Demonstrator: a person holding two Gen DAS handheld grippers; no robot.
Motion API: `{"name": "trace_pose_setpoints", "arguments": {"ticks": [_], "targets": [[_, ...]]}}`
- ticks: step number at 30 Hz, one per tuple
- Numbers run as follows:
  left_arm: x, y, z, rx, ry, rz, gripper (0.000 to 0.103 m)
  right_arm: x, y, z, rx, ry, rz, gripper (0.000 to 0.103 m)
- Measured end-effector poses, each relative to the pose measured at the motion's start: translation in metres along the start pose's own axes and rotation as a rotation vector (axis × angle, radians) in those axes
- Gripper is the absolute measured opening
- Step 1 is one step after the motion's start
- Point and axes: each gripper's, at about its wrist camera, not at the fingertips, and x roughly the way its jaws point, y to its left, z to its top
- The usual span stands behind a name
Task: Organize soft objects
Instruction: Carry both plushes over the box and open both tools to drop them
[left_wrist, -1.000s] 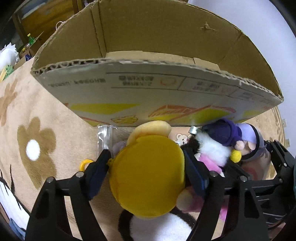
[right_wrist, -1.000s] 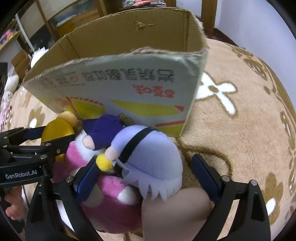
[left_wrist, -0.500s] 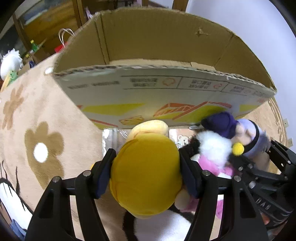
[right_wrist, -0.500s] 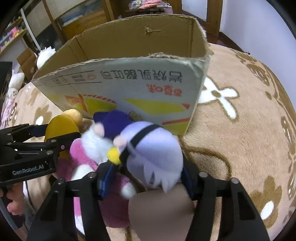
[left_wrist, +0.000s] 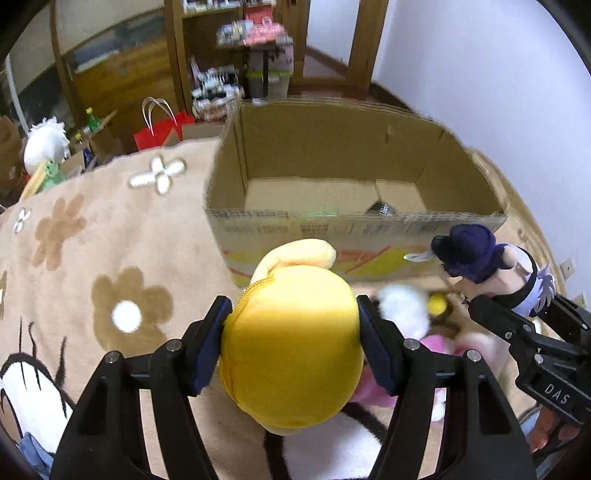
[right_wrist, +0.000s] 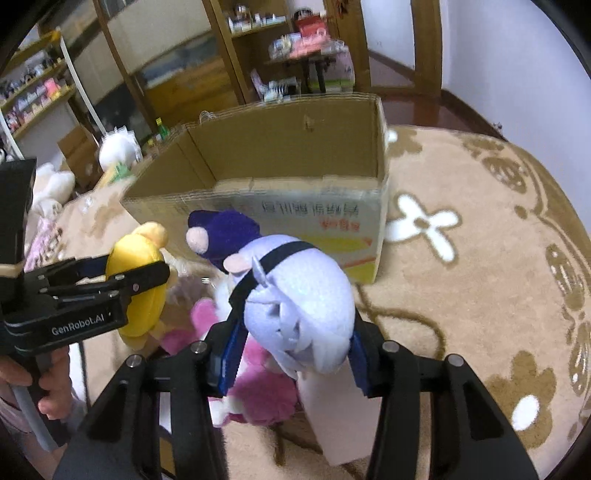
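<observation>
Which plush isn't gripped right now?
The pink plush, lying on the rug below the other two. The yellow plush sits between the left gripper's pads; the lavender doll is in the closing right gripper.

Soft indoor light falls from above, leaving a bright sheen on the yellow plush toy (left_wrist: 291, 350) and mild shadow beneath it. Motion blur smears the cardboard box (left_wrist: 354, 218) and the shelves (right_wrist: 295, 48) behind. Fisheye distortion bends the rug (right_wrist: 480, 258); corners fade to black.

Home living room, flower-patterned rug (right_wrist: 480, 258), wooden shelves (left_wrist: 236, 55) of knick-knacks, cardboard box (left_wrist: 332, 155)
</observation>
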Motion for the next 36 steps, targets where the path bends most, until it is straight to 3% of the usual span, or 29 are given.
{"name": "trace_pose_setpoints", "arguments": {"ticks": [15,23,36], "targets": [[-0.087,0.011,0.033,-0.018,-0.385,0.014,0.067,-0.070,0.016,0.020,-0.044,-0.312,0.029,0.052],[-0.085,0.010,0.053,-0.004,-0.441,0.022,0.067,-0.076,0.024,0.038,-0.053,-0.396,0.015,0.052],[-0.056,0.011,0.070,0.017,-0.411,0.013,0.067,-0.059,0.011,0.057,-0.035,-0.407,0.010,0.052]]}}
